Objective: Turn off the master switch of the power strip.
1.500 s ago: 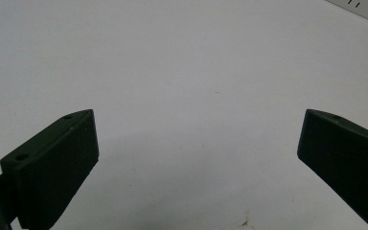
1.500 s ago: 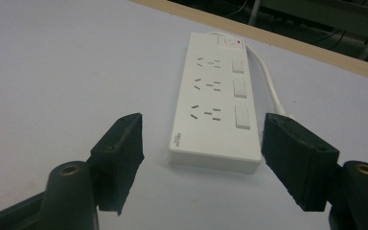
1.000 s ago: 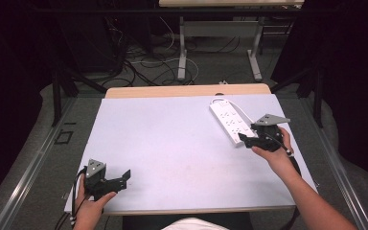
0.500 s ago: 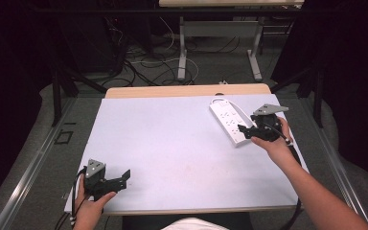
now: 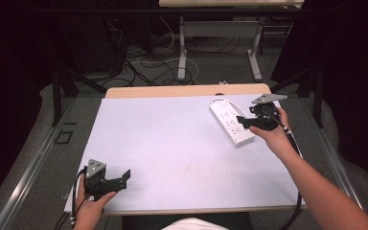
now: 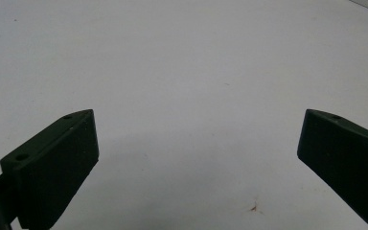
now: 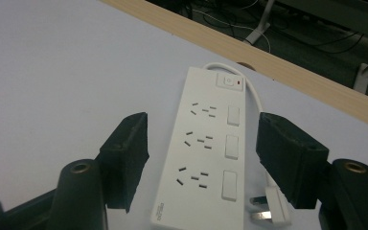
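two black handheld grippers, one in each of a person's hands. the left gripper [image 5: 124, 176] carries a grey three-cornered plate [image 5: 96, 167] on top, and a black cable [image 5: 79, 191] trails from it. the right gripper [image 5: 239, 119] has the same grey plate [image 5: 267, 98] and a black cable [image 5: 294, 143] running along the forearm. each has two thick, wedge-shaped matte black jaws with small screw holes. both forearms are bare, no sleeves visible.

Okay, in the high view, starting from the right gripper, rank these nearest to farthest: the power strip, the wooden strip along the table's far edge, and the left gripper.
1. Power strip: directly beside and under the right gripper, on the table's far right.
2. Wooden strip: behind it, along the far edge.
3. Left gripper: diagonally across, at the near left corner.
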The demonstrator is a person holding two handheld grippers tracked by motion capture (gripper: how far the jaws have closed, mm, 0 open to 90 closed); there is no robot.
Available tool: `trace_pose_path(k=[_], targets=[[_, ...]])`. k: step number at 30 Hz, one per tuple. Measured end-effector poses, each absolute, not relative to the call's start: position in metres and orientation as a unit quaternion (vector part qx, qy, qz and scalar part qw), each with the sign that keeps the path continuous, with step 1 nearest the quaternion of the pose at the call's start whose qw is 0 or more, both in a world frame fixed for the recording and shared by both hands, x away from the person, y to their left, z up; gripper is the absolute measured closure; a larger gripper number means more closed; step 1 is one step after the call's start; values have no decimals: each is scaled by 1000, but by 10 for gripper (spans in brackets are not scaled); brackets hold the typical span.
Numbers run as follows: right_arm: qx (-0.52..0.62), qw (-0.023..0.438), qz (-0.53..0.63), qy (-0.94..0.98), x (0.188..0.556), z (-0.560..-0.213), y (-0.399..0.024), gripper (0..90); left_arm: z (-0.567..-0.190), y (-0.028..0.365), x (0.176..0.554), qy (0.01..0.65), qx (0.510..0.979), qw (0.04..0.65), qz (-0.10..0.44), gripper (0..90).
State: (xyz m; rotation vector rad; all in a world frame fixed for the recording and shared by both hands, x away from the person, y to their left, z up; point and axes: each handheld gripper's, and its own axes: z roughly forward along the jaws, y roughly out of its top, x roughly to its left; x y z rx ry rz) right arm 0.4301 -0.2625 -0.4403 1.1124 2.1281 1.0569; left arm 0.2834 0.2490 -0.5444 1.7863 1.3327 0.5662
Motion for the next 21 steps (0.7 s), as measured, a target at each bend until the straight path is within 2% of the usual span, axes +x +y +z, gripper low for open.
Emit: trace_pose_path(k=[21], targets=[[432, 263, 370, 779, 470, -437, -252, 334, -545, 250, 283, 526, 711, 409, 226, 5]])
